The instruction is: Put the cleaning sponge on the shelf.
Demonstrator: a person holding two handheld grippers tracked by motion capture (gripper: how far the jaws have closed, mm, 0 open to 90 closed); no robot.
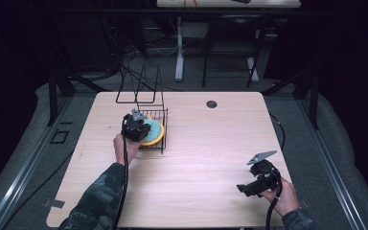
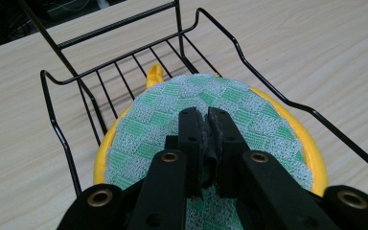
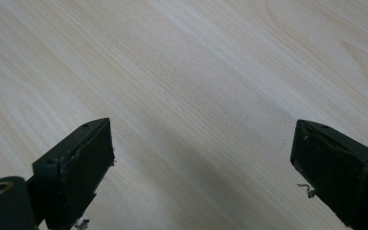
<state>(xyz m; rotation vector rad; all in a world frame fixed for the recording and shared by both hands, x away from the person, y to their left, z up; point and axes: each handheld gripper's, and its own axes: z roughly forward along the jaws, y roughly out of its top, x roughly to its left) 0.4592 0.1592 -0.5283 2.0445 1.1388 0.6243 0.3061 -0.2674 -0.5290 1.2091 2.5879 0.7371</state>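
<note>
At the far-left part of the bench [image 1: 206,143], the round green-and-yellow pad [image 2: 211,120] lay in the black wire rack [image 2: 249,62], directly under and ahead of the left gripper [image 2: 207,115]. Its fingers [image 2: 190,129] stood almost together, pinching a fold of the pad's mesh face. The rack's open end faced that hand, its far wall beyond the pad. Well apart, near the front right corner, the right gripper [image 1: 249,187] held its fingers [image 3: 81,163] wide over bare wood, clearly the farther hand.

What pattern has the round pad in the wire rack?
Green and white checks, yellow rim: the round pad, clearest in the left gripper view.
</note>
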